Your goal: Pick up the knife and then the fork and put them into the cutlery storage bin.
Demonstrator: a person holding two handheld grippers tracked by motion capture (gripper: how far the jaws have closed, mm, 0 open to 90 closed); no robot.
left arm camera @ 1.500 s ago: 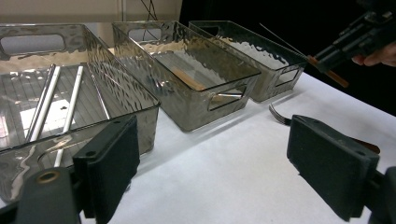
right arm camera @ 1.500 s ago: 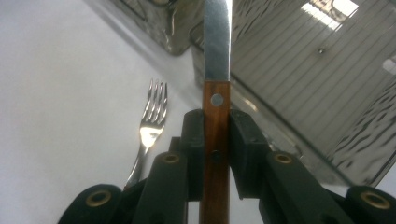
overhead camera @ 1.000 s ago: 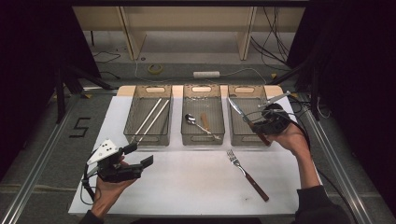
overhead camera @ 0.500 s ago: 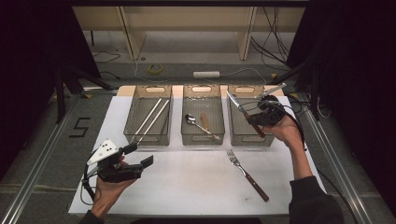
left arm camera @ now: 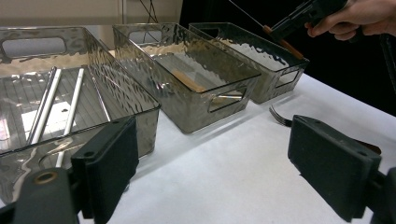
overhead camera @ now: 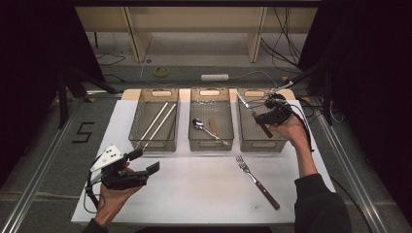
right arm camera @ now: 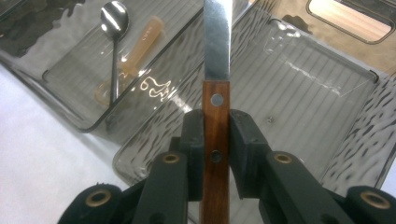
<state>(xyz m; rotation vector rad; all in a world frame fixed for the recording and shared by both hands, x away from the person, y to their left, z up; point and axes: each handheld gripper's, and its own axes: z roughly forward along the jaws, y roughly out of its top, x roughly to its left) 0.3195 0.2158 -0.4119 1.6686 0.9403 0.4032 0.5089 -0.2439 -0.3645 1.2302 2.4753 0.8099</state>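
Note:
My right gripper (overhead camera: 265, 120) is shut on a wooden-handled knife (right arm camera: 216, 98), its steel blade (overhead camera: 244, 103) pointing away over the right-hand clear bin (overhead camera: 277, 141). In the right gripper view both pads press the brown handle, above that bin's ribbed floor. The same gripper with the knife (left arm camera: 280, 41) shows at the top right of the left gripper view. My left gripper (overhead camera: 143, 162) hovers open and empty over the white mat near the left bin (overhead camera: 150, 144). Its two black pads (left arm camera: 109, 154) stand far apart in its own view.
The left bin holds two pale chopsticks (overhead camera: 158, 121). The middle bin (overhead camera: 210, 143) holds a metal spoon (overhead camera: 199, 124) and a small wooden spoon (overhead camera: 213, 124). A wooden-handled fork (overhead camera: 257, 182) lies on the white mat (overhead camera: 194, 194) in front of the right bin.
My right gripper has carried the knife away from me and slightly left, over the right bin. The left gripper has stayed put.

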